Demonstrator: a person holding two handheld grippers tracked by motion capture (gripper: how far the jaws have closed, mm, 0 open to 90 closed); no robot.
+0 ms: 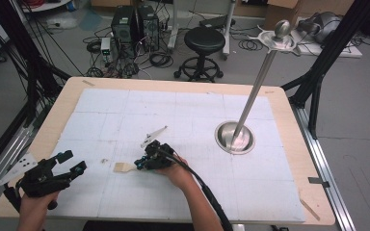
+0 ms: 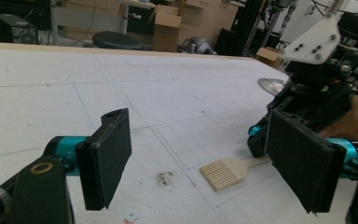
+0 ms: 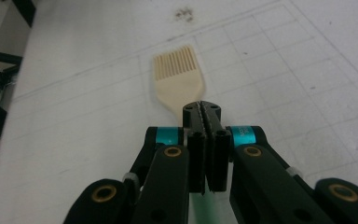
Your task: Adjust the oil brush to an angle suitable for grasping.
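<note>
A flat cream brush [image 1: 123, 167] with a slotted, comb-like head lies low over the white gridded mat [image 1: 183, 115], left of centre. My right gripper [image 1: 139, 166] is shut on its thin handle, and the head points left, towards my other hand. In the right gripper view the jaws [image 3: 202, 109] meet around the handle and the brush head [image 3: 177, 79] fans out beyond them. My left gripper [image 1: 74, 161] is held near the table's front-left corner, open and holding nothing. Its view shows the brush [image 2: 221, 172] between its wide-set pads [image 2: 107, 154].
A small patch of dark crumbs [image 1: 104, 161] lies on the mat just left of the brush. A slanted metal pole rises from a round steel base [image 1: 234, 137] set into the table at the right. Beyond the far edge are a black stool [image 1: 204, 41] and computer towers.
</note>
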